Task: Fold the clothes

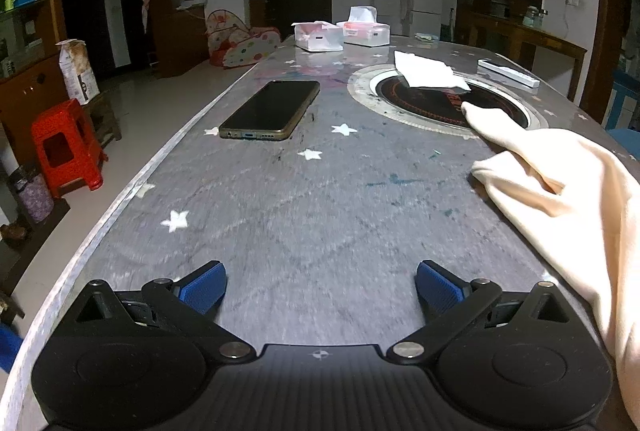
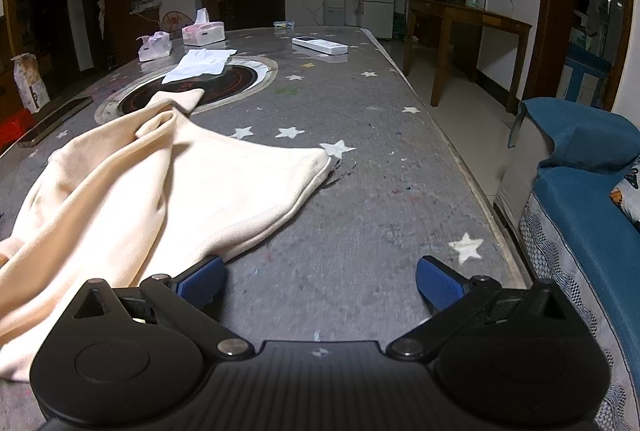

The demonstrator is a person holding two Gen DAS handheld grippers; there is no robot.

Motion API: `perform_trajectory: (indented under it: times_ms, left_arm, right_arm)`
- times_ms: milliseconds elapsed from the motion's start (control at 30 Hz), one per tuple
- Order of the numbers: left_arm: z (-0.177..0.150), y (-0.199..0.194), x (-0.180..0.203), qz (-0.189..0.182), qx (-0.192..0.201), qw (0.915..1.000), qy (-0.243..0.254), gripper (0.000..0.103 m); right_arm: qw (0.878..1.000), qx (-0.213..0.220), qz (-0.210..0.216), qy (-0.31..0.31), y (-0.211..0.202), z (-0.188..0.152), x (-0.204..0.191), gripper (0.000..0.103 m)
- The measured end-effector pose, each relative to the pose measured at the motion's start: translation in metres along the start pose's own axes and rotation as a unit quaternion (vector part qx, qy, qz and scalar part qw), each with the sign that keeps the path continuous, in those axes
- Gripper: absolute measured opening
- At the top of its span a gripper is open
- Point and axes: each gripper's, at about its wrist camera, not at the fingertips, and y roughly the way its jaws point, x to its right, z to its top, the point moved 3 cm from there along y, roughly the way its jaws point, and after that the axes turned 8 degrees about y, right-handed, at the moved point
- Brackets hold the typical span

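A cream garment (image 2: 152, 191) lies crumpled on the grey star-print table (image 2: 360, 191), one corner reaching onto the round black inset hob (image 2: 208, 87). In the left wrist view the same cream garment (image 1: 568, 199) fills the right edge. My left gripper (image 1: 320, 287) hovers open over bare tabletop, left of the cloth, nothing between its blue pads. My right gripper (image 2: 320, 283) is open too, low over the table at the garment's near hem; its left fingertip (image 2: 204, 281) sits at the cloth's edge, not clamped on it.
A dark phone (image 1: 272, 109) lies ahead of the left gripper. A white paper tissue (image 1: 428, 71) rests on the hob (image 1: 452, 99). Two tissue boxes (image 1: 340, 33) and a white remote (image 2: 320, 45) sit at the far end. A blue sofa (image 2: 592, 199) borders the table's right edge; a red stool (image 1: 66, 147) stands left.
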Motion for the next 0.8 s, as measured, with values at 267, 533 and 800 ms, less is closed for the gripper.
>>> perform_trajectory:
  times_ms: [267,533,800]
  left_arm:
    - [-0.012,-0.011,0.007,-0.017,-0.001,0.9998,-0.003,0.103]
    - [-0.03,-0.048,0.031,-0.018,0.005,0.9998,-0.01,0.103]
    - [-0.026,-0.08,0.049,-0.032,0.035,0.9988,-0.008,0.103]
  right_arm:
    - [1.0,0.021,0.007,-0.012,-0.026,-0.013,-0.007,0.103]
    - [1.0,0.019,0.015,-0.017,-0.048,-0.023,-0.014,0.103]
    - [0.999,0.02,0.031,-0.024,-0.064,-0.033,-0.025,0.103]
